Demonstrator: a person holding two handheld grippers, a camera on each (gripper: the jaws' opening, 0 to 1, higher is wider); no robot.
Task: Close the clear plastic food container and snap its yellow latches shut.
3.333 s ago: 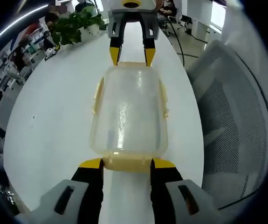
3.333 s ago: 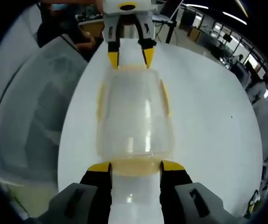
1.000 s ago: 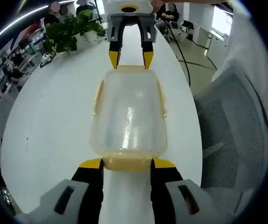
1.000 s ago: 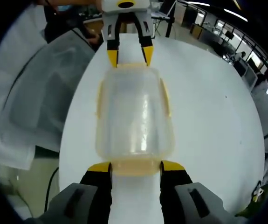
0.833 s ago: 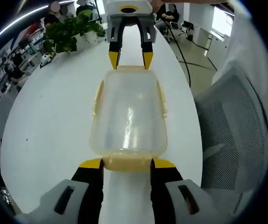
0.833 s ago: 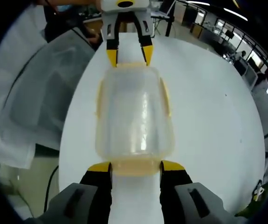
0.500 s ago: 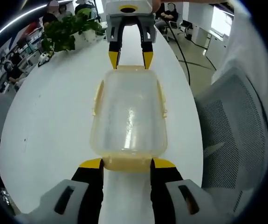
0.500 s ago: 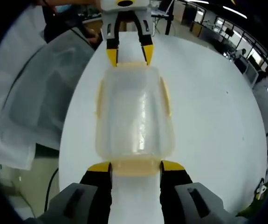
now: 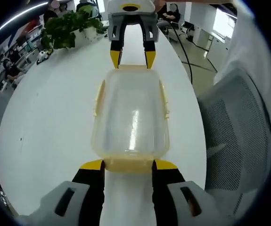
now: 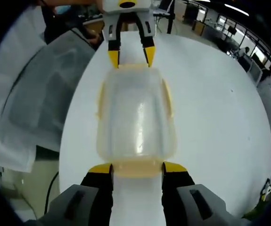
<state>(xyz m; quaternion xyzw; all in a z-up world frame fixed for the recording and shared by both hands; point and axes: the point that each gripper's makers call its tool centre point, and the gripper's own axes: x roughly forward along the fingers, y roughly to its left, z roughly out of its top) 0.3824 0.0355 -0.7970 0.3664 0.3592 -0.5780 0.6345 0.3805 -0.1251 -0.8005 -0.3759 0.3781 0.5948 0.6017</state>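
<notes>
Left gripper view: a potted plant [image 9: 67,28] stands near the far left edge of the white table [image 9: 50,117], and a mesh office chair [image 9: 229,136] sits off the table's right edge. The clear plastic food container [image 9: 129,113] lies lid-on along the middle of the table, nearer its right edge, with yellow latches [image 9: 98,96] on its long sides. The left gripper [image 9: 128,165] has its yellow-tipped jaws spread to either side of the yellow latch on the container's near end, pads touching the latch corners; whether they squeeze it I cannot tell. The right gripper [image 9: 129,56] meets the far end from the opposite side, jaws likewise parted, tips at the far rim.

Right gripper view: the chair [image 10: 36,103] now lies left of the table [image 10: 210,117]. The container [image 10: 136,115] runs between both tools; the right gripper [image 10: 137,168] straddles the near end latch with jaws apart, and the left gripper [image 10: 128,54] stands at the far end.
</notes>
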